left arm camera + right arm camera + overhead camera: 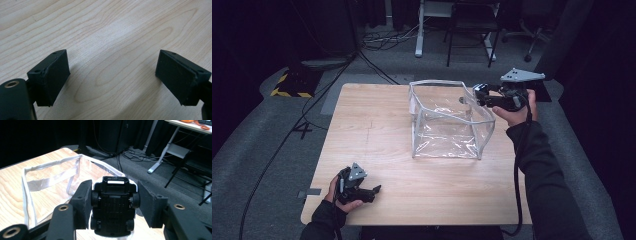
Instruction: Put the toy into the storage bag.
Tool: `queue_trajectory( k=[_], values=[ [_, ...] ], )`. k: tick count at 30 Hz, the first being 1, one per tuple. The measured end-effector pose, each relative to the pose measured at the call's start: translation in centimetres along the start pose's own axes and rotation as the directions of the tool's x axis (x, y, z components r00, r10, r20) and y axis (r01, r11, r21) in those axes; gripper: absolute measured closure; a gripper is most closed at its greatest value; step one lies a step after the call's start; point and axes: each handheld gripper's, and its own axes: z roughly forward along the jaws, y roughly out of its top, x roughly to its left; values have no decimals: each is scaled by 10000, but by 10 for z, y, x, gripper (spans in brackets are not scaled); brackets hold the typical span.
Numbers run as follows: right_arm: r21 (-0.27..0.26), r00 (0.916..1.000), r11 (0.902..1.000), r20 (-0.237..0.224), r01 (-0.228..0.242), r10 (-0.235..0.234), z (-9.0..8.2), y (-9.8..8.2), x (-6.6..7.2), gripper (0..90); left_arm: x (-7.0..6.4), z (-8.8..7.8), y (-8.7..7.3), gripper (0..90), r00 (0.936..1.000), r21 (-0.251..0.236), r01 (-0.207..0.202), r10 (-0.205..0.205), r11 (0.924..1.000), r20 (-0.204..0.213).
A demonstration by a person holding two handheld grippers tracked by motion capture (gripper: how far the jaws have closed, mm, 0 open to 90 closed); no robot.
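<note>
Both matte-black two-jaw grippers, left (375,190) and right (476,95), are carrying grey three-cornered plates and brass-looking screw eyelets; a black cable is trailing along dark, probably black, long sleeves (542,170).

Light wooden table (377,145) on grey carpet, clear plastic open-topped bag with pale trim (447,120) right of centre, right gripper (479,95) at its far right rim clasping a small dark object, left gripper (374,191) resting near front edge, jaws apart
</note>
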Motion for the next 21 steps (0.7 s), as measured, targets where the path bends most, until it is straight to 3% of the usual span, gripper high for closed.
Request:
queue_trajectory(
  k=[16, 21],
  values=[
    [399, 9995, 9990, -244, 219, -210, 21, 3, 13, 483, 0, 0, 0, 123, 10000, 11, 38, -38, 10000, 17],
    [665, 9984, 9966, -324, 481, -460, 31, 4, 17, 483, 0, 0, 0, 123, 10000, 11, 35, -35, 10000, 14]
  ],
)
